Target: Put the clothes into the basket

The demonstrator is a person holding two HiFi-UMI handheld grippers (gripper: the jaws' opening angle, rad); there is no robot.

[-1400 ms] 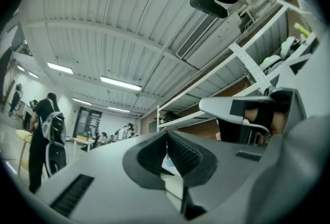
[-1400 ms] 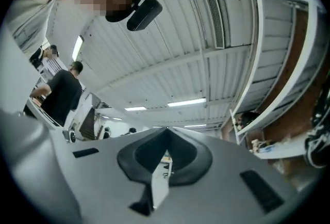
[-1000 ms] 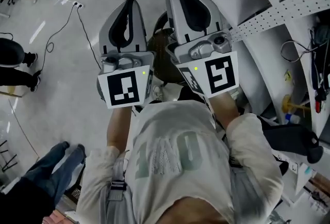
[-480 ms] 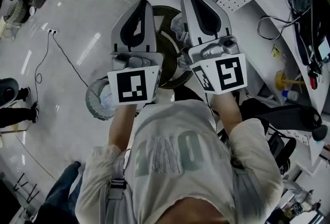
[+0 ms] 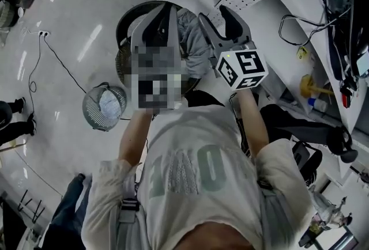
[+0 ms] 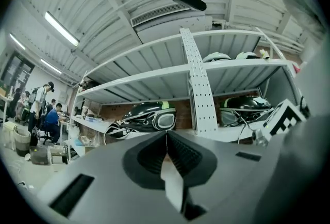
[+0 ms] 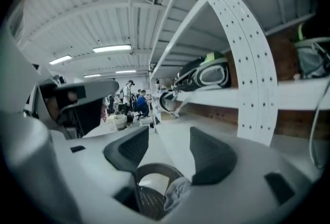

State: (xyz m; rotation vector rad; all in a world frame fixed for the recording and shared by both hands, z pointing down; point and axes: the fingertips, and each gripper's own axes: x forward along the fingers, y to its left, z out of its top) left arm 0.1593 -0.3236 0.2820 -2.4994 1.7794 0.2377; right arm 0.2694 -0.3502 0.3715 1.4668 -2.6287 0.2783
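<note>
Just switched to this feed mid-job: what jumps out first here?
A big dark round basket sits on the floor ahead of both grippers, with a grey garment bunched at its right edge. The right gripper hangs over it; its jaws have just been opening, with nothing between them, while the left gripper is shut and empty. A small wire-mesh bin stands on the floor to the left.

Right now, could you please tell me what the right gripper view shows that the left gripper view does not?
Only the right gripper view: the basket holding grey cloth, seen past the right gripper, whose jaws have just been opening with nothing between them. Only the left gripper view: the left gripper, jaws shut and empty. Both: the perforated shelf upright.
</note>
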